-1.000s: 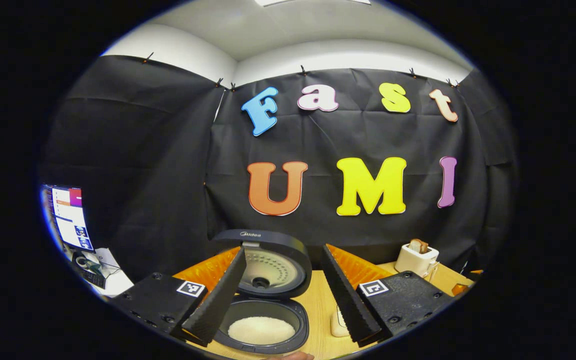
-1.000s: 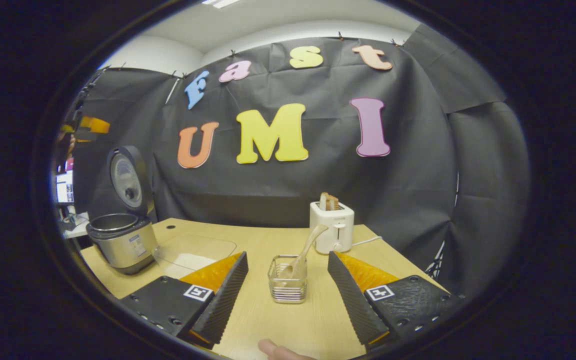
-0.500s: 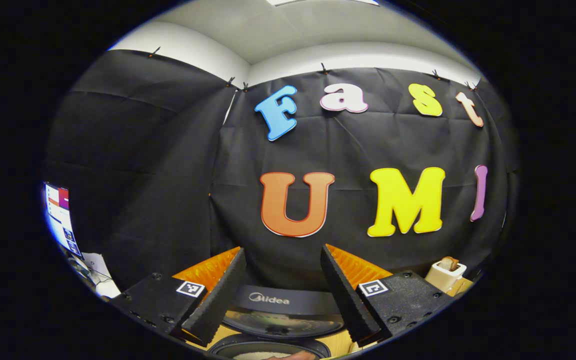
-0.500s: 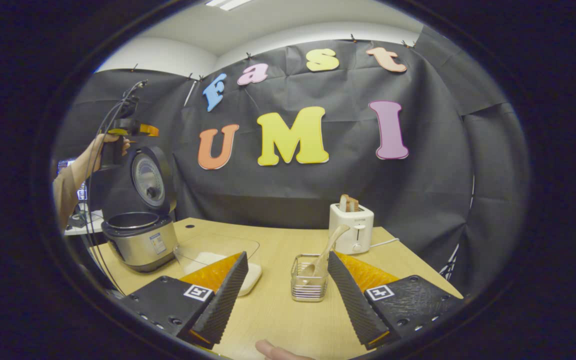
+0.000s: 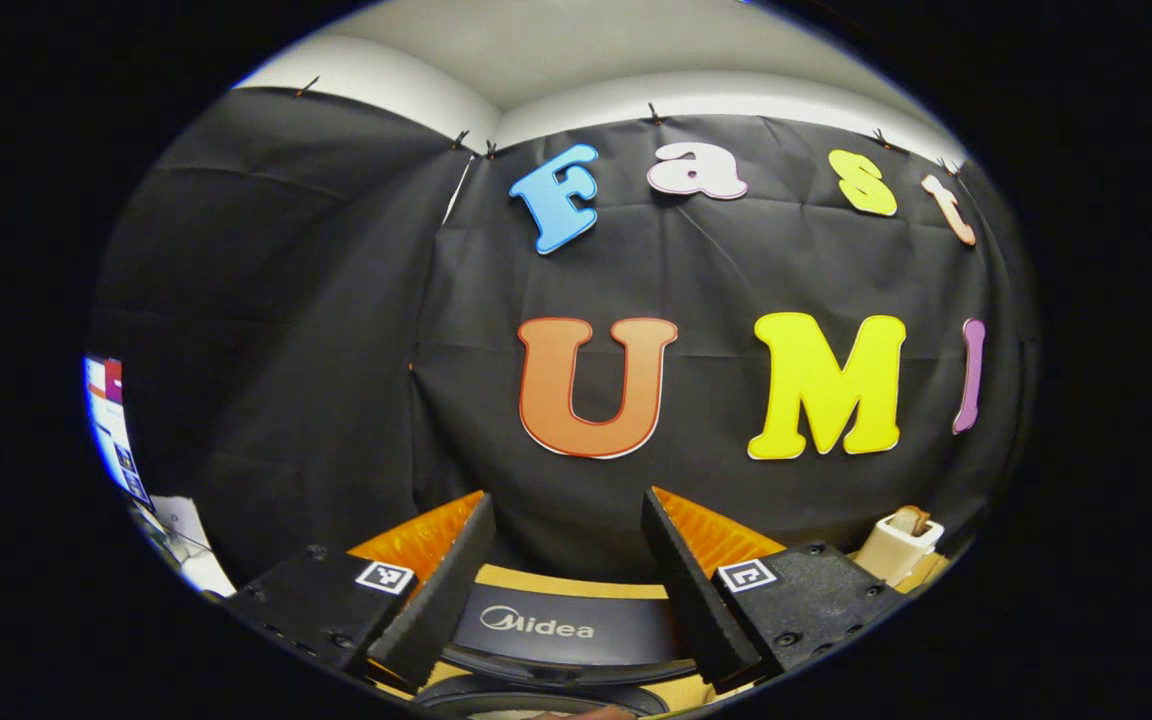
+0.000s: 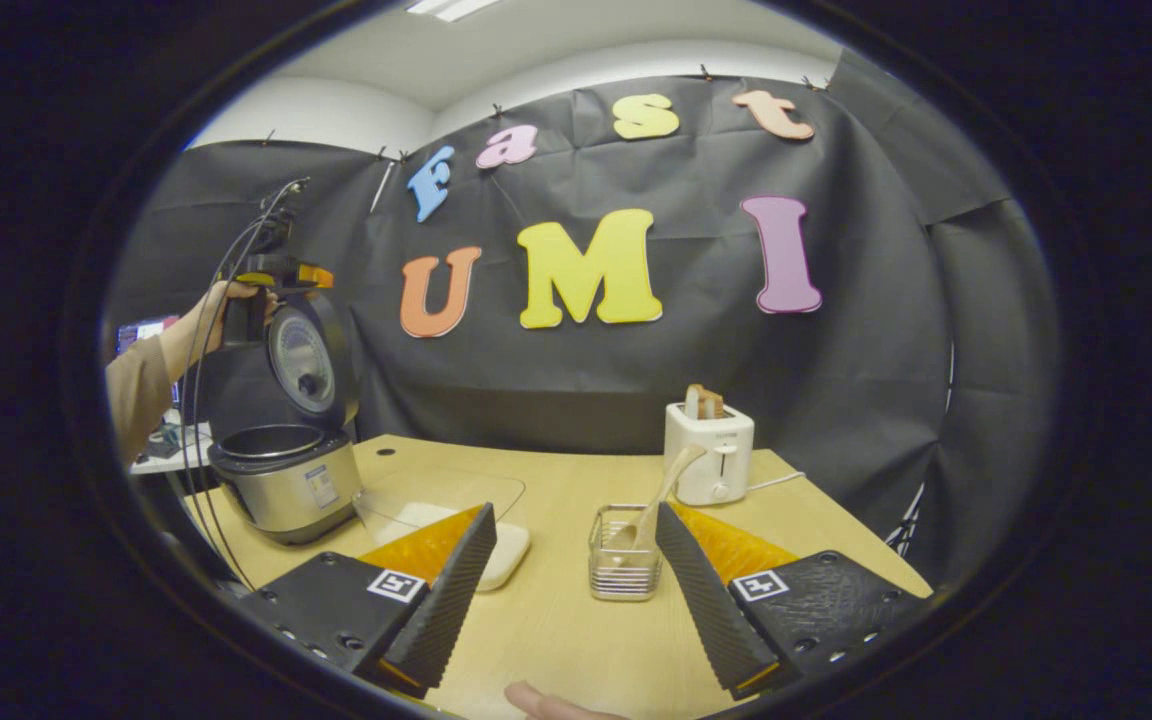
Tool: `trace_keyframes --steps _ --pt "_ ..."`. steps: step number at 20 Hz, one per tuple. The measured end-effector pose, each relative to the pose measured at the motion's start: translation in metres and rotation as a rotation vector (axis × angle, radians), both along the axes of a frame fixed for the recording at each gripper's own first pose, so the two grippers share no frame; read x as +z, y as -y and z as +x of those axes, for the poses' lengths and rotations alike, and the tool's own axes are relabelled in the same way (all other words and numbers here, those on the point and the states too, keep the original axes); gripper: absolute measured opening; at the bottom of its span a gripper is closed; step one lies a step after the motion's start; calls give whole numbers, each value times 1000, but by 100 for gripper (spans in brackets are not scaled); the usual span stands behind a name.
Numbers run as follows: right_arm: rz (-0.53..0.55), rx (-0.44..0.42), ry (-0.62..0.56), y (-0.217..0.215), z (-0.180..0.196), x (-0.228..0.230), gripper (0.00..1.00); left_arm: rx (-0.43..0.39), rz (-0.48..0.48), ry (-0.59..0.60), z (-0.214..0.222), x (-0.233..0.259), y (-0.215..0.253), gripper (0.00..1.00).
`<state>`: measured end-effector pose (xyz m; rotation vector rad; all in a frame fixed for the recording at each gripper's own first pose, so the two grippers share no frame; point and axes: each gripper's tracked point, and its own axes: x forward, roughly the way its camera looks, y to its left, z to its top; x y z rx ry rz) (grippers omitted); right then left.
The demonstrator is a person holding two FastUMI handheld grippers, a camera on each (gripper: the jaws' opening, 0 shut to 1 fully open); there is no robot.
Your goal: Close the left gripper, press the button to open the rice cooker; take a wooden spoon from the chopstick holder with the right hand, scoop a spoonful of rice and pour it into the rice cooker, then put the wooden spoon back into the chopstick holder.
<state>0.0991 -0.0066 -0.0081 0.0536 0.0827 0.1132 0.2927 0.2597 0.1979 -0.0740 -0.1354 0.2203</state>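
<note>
Rice cooker [image 6: 286, 470]: stands on the far left corner of the table [image 6: 556, 620], lid [image 6: 308, 355] raised upright, pot uncovered.
Left gripper view, gripper pose: left gripper [image 5: 564, 585] held high and level, aimed at the booth wall; its two fingers stand well apart with nothing between them.
Left gripper view, edges: top edge of the lid [image 5: 556, 625] lies just below and between the fingers; toaster [image 5: 898, 545] at the far right rim.
Left gripper view, change: lid top has risen slightly in the picture compared with half a second ago.
Right gripper view, gripper pose: right gripper [image 6: 576, 590] low over the table's near edge, fingers spread wide, holding nothing.
Right gripper view, task things: chopstick holder [image 6: 624, 552] just ahead between the fingers, wooden spoon [image 6: 658, 495] leaning in it; rice tray [image 6: 496, 545] partly behind the left finger.
Right gripper view, other hand: a hand [image 6: 221, 310] holds the left gripper [image 6: 281, 275] beside the lid's top.
Right gripper view, open room: bare tabletop between holder and cooker.
Right gripper view, change: holder sits almost where it was half a second ago.
</note>
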Motion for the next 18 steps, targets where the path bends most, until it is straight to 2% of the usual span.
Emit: trace_keyframes --steps 1,3,13,18 --pt "2 6 -3 -2 0 0 95 15 29 -9 0 -1 0 94" --pt "0 6 2 -1 -1 2 95 26 62 -9 -5 -2 1 94" --pt "-20 -2 51 -3 -21 21 95 37 41 -114 -63 -33 8 94" --pt "-39 -14 97 -5 -41 39 96 -1 43 -193 -102 -70 21 94"
